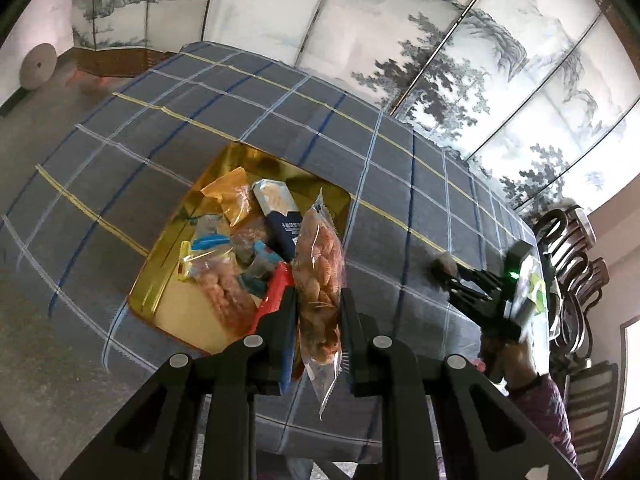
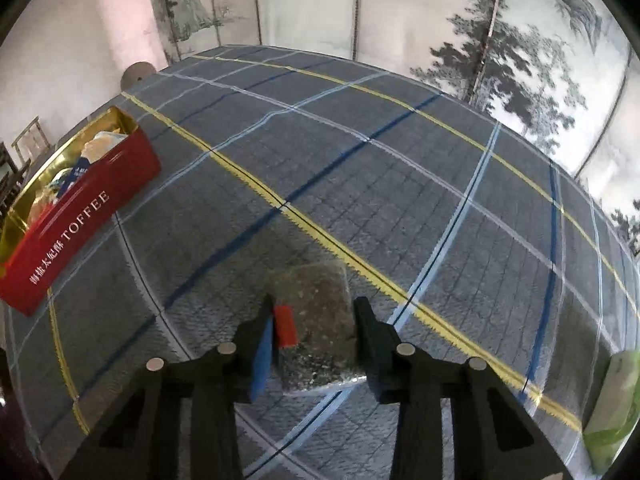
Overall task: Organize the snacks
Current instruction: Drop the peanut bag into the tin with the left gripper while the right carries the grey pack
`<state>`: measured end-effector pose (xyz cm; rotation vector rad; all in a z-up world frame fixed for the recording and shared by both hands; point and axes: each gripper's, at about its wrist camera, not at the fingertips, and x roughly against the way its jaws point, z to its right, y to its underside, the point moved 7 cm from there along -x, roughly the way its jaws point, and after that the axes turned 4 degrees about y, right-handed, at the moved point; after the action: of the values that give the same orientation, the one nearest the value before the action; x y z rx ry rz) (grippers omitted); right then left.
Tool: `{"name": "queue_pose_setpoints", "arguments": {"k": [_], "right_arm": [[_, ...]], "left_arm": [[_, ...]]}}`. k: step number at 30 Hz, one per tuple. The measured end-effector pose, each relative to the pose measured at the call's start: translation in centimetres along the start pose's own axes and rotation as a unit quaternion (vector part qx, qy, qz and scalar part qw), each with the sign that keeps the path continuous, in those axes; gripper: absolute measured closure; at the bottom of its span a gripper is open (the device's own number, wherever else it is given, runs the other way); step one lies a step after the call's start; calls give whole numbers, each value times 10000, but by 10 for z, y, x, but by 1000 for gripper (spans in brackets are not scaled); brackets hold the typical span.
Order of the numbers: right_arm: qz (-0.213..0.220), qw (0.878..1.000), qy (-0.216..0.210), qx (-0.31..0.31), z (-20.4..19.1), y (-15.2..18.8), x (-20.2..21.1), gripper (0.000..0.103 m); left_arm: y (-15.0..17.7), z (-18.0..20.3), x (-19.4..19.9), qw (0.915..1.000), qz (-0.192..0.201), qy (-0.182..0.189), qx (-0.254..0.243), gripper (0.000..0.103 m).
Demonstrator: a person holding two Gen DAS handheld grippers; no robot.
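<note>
My left gripper (image 1: pixel 318 304) is shut on a clear packet of orange-brown snacks (image 1: pixel 320 280), held upright just above the near right corner of the gold-lined red toffee tin (image 1: pixel 280 160), which holds several snack packets. My right gripper (image 2: pixel 314 312) is open, its fingers on either side of a brownish seeded snack bar in clear wrap (image 2: pixel 316 312) lying on the checked tablecloth. The bar (image 1: pixel 443 266) and the right gripper (image 1: pixel 448 276) also show in the left wrist view, far right. The tin (image 2: pixel 80 216) shows at the left of the right wrist view.
The table is covered by a grey-blue checked cloth (image 2: pixel 360 160). A green-white packet (image 2: pixel 612 400) lies at the right edge. Wooden chairs (image 1: pixel 572 264) stand beyond the table's right end. A painted folding screen (image 1: pixel 440 40) stands behind the table.
</note>
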<state>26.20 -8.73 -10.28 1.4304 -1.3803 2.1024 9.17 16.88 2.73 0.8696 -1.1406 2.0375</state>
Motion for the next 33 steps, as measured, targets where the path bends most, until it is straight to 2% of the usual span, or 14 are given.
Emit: {"name": "queue_pose_setpoints", "arguments": {"k": [3,9,15,24,31,33], "right_arm": [[315,9984,-313,-362,-8,6,22,66],[878,9913,-669,-720,-39,24,69,66],[1271,9812,-942,-1107,-52,30,104,66],[1253,9815,-995,-1056,-67,22,110,66],[1259,9810,-1154,-920,-92,4,112,66],[1260,9799,-1265,-885,-102,-7,112,66]], "left_arm": [[-4,-6,-12,10000,-73,-17,-6,86],[-6,-27,-34,9997,-191,-132,111,86],[-3,-50,-46,9991,-306,-199,233,86],[2,-81,-67,9983,-393,-248,347,86],[8,-104,-65,9977,-341,-324,493,85],[9,-108,-63,9977,-259,-394,483,80]]}}
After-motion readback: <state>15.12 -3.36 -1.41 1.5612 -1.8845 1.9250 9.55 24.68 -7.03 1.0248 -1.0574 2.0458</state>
